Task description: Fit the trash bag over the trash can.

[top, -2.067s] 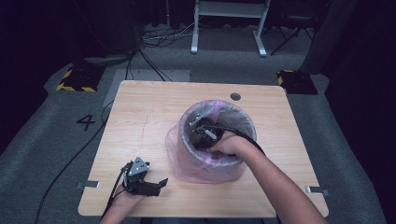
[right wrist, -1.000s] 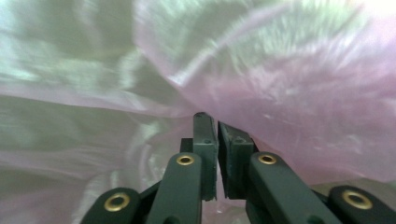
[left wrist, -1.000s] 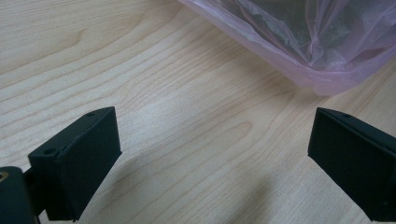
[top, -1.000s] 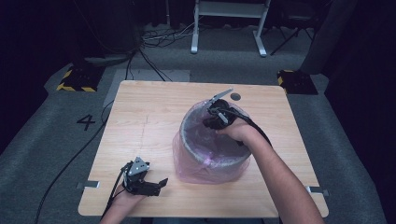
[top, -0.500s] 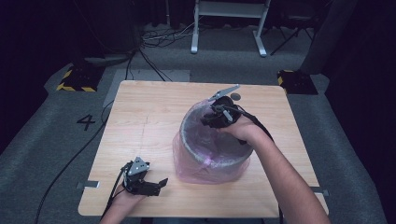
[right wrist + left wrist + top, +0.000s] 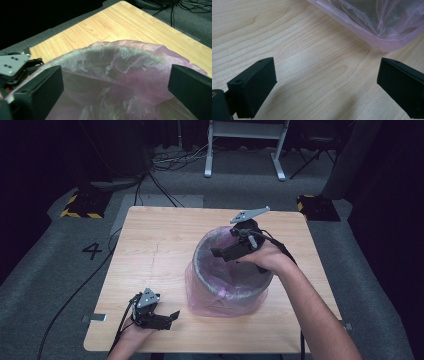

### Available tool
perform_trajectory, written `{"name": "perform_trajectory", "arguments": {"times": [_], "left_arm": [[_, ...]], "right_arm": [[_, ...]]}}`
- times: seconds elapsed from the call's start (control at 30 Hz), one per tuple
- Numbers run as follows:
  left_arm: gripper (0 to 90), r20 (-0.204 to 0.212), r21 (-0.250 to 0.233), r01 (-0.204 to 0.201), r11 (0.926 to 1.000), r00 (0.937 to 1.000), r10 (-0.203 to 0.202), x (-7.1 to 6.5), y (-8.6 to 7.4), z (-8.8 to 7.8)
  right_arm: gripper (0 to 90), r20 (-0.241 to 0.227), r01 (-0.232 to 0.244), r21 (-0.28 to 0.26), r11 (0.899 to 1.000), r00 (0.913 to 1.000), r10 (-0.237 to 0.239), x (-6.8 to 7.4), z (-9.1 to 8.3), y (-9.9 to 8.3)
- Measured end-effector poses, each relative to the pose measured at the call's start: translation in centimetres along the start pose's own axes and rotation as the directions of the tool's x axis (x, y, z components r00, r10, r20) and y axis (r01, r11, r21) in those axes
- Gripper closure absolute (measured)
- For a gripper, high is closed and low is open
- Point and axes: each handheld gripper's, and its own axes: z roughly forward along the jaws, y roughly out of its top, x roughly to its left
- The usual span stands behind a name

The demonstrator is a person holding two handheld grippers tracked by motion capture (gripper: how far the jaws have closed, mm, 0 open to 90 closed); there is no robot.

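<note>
While the right gripper [image 6: 223, 251] hung above the far rim of the bin [image 6: 200, 270], its jaws had just been opening and stood wide with nothing between them, the pink bag [image 6: 140, 60] lying loose below. That bag lined the bin, which sat right of the middle of the wooden table [image 6: 150, 235], with the film folded over the rim and bunched down the outside. The left gripper [image 6: 167, 317] rested near the front edge, jaws spread and empty, close beside the bag's lower skirt [image 6: 384, 42]. From here the thin film could probably slip back inside, since nothing pinned it. A careless descent might also snag and tear it, or nudge the light bin sideways.
</note>
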Motion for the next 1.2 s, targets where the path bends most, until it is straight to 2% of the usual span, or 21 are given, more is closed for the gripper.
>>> {"name": "perform_trajectory", "arguments": {"times": [0.4,0.77,1.03,1.1,1.2], "left_arm": [[2.3,0.000,0.000,-0.001,1.0000,1.0000,0.001,0.0,0.0,0.0],[1.6,0.000,0.000,0.001,1.0000,1.0000,-0.001,0.0,0.0,0.0],[1.6,0.000,0.000,0.002,1.0000,1.0000,-0.002,0.0,0.0,0.0],[1.3,0.001,-0.004,0.003,1.0000,1.0000,-0.003,0.0,0.0,0.0],[1.2,0.004,-0.001,0.005,1.0000,1.0000,-0.005,0.0,0.0,0.0]], "right_arm": [[0.0,0.009,-0.029,-0.067,0.997,0.9995,0.030,-0.6,-2.9,-0.2],[0.0,0.034,-0.036,-0.138,0.990,0.9986,0.041,-1.4,-6.1,-1.6],[0.0,0.083,-0.026,-0.164,0.986,0.9957,0.040,-1.9,-8.6,-3.4],[0.0,0.108,-0.012,-0.155,0.988,0.9938,0.029,-1.9,-9.1,-4.0],[0.0,0.116,-0.012,-0.162,0.987,0.9927,0.031,-2.0,-9.8,-4.9]]}}
